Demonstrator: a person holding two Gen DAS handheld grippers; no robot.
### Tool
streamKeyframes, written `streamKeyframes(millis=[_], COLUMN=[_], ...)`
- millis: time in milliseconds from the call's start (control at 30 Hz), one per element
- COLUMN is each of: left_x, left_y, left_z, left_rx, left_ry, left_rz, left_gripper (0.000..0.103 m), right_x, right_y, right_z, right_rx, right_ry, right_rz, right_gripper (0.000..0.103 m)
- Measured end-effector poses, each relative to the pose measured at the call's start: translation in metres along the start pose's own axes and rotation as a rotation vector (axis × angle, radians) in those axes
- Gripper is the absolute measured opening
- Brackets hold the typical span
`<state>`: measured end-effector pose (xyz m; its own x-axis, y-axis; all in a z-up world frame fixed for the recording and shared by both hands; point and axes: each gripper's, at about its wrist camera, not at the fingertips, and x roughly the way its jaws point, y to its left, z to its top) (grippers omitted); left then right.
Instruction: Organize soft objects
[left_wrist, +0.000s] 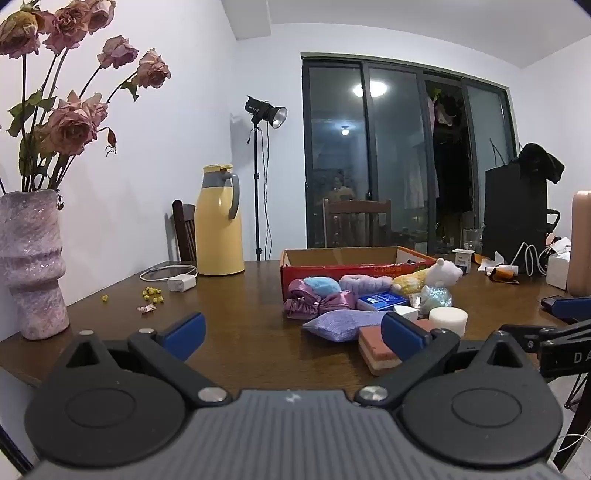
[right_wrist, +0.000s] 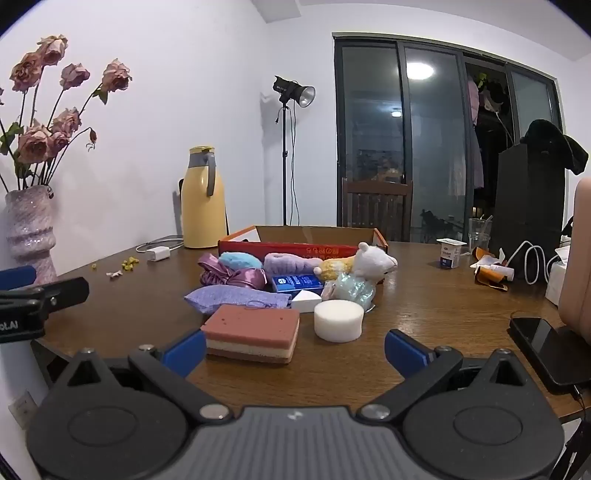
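Observation:
A heap of soft things lies on the wooden table in front of a red cardboard box (left_wrist: 351, 271) (right_wrist: 306, 251). Nearest are a layered pink sponge (right_wrist: 253, 338) (left_wrist: 375, 349) and a round white foam puff (right_wrist: 338, 319) (left_wrist: 448, 319). Behind them lie a lilac pouch (right_wrist: 236, 297) (left_wrist: 336, 325), purple satin cloth (right_wrist: 232, 277), a blue fluffy piece (right_wrist: 240, 260), a lilac headband (right_wrist: 291, 263) and a white plush animal (right_wrist: 371, 260) (left_wrist: 445, 273). My left gripper (left_wrist: 293, 336) and my right gripper (right_wrist: 295, 349) both stand open, empty, short of the heap.
A yellow thermos jug (left_wrist: 218, 225) and a pink vase of dried roses (left_wrist: 31, 266) stand at the left. A charger with cable (left_wrist: 181, 282), a yoghurt cup (right_wrist: 450, 253), a glass (right_wrist: 479, 230), wrappers and a black phone (right_wrist: 550, 350) lie around. A blue packet (right_wrist: 297, 284) sits in the heap.

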<state>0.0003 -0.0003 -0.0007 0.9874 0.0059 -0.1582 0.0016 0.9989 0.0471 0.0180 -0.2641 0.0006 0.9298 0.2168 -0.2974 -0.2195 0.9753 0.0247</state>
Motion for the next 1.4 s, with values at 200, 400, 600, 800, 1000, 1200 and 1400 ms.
streamKeyframes(millis=[200,400,600,800,1000,1200,1400], left_x=[0.004,0.0029,0.0037,0.0023,0.0026,0.0027,0.0033], left_y=[0.0034,0.0043,0.0047,0.0019,0.0027,0.0039,0.0044], left_z=[0.0013,0.0009,-0.0011,-0.0026,-0.0023,-0.0021,-0.0018], left_rx=[-0.022,-0.019,-0.014,0.006,0.002,0.003,0.005], left_ry=[0.012,0.011,0.009,0.0,0.001,0.004,0.007], left_rz=[0.01,0.013,0.02,0.01,0.012,0.013,0.015], left_gripper=[0.103,0.103,0.103,0.103,0.103,0.103,0.103], right_x=[-0.0014,-0.0013,-0.0023,-0.0018,-0.0018,-0.0018,-0.0003], right_y=[0.0004,-0.001,-0.0003,-0.0005,-0.0006,-0.0005,-0.0012], right_z=[0.0014,0.0039,0.0012,0.0016,0.0019,0.0017,0.0006], right_rx=[-0.006,-0.006,-0.01,-0.011,-0.012,-0.012,-0.012], right_ry=[0.0,-0.005,-0.006,0.001,0.001,0.001,0.004], right_rz=[-0.004,-0.005,-0.006,-0.006,-0.006,-0.005,-0.006], right_gripper=[0.103,0.103,0.103,0.103,0.103,0.103,0.103])
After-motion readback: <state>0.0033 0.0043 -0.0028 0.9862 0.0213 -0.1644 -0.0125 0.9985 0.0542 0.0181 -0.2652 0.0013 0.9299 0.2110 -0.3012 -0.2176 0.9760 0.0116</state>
